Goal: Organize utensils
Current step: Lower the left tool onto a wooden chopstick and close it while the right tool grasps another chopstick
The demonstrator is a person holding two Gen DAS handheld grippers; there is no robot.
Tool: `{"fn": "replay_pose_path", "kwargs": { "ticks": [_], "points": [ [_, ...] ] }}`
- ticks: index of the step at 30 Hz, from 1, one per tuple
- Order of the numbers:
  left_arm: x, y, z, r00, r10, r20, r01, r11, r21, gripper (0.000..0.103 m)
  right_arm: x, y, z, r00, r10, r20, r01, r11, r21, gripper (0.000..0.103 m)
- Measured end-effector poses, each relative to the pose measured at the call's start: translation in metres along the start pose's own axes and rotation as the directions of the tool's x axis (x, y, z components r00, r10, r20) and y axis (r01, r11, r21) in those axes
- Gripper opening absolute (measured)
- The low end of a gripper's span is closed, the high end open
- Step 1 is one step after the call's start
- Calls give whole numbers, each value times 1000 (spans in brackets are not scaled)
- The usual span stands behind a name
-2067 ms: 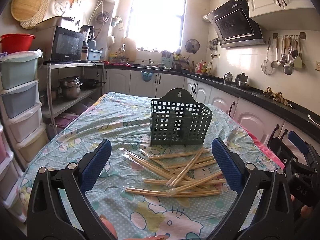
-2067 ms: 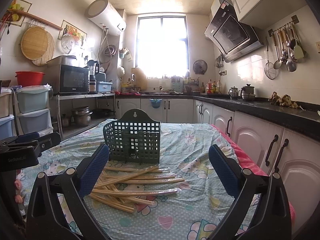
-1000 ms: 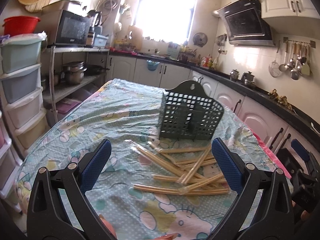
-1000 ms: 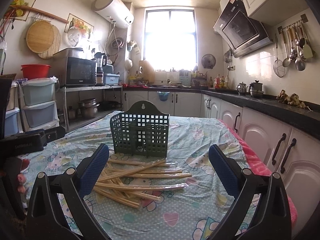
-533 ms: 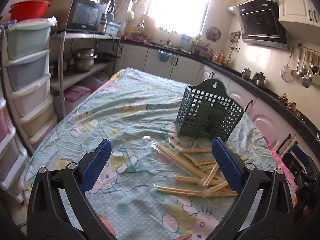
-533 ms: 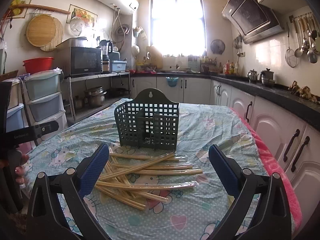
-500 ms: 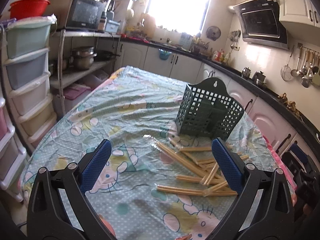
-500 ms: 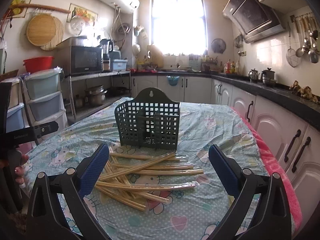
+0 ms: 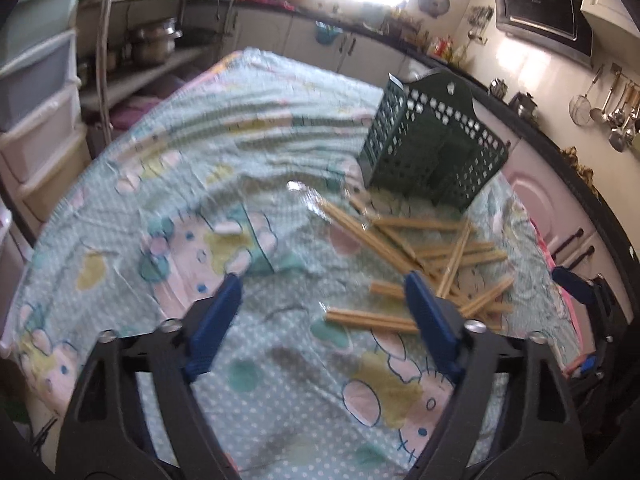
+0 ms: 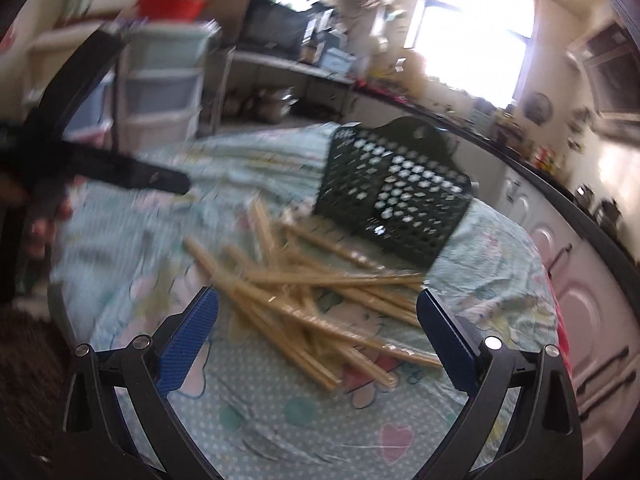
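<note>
- Both views are smeared; the right wrist view is the worse, so single chopsticks [image 10: 320, 312] in the pile blur together.
- The left tool [image 9: 324, 312] has just been narrowing its jaws; they stand apart over bare tablecloth [image 9: 200, 200], nothing between them.
- The right tool [image 10: 316, 324] is wide apart above the pile, clamped on nothing.
- The green basket [image 9: 436, 156] stands just behind the chopsticks, near the table's right edge.
- Left of the pile the cloth lies open.
</note>
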State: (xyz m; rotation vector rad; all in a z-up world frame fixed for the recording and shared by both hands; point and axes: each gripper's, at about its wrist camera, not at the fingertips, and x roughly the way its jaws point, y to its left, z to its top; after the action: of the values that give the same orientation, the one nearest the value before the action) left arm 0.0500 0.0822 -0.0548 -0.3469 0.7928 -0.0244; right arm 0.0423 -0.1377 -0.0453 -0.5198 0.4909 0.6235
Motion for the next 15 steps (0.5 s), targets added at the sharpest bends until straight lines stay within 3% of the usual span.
{"fn": "replay_pose_path", "kwargs": {
  "ticks": [2, 4, 8, 15],
  "points": [
    [7, 1, -3, 999, -19, -35, 19, 1000, -17, 64, 7, 5, -1, 1000, 10, -27, -11, 999, -30, 92],
    [13, 3, -6, 997, -36, -67, 33, 999, -33, 62, 16, 11, -1, 998, 22, -64, -26, 998, -59, 80],
    [22, 3, -10, 992, -75, -103, 70, 996, -54, 49, 28, 18, 0, 995, 18, -101, -28, 995, -94, 75],
    [34, 5, -11, 985, -116, -129, 104, 990, -90, 43, 42, 25, 4, 991, 19, -132, -39, 989, -144, 65]
  ]
}}
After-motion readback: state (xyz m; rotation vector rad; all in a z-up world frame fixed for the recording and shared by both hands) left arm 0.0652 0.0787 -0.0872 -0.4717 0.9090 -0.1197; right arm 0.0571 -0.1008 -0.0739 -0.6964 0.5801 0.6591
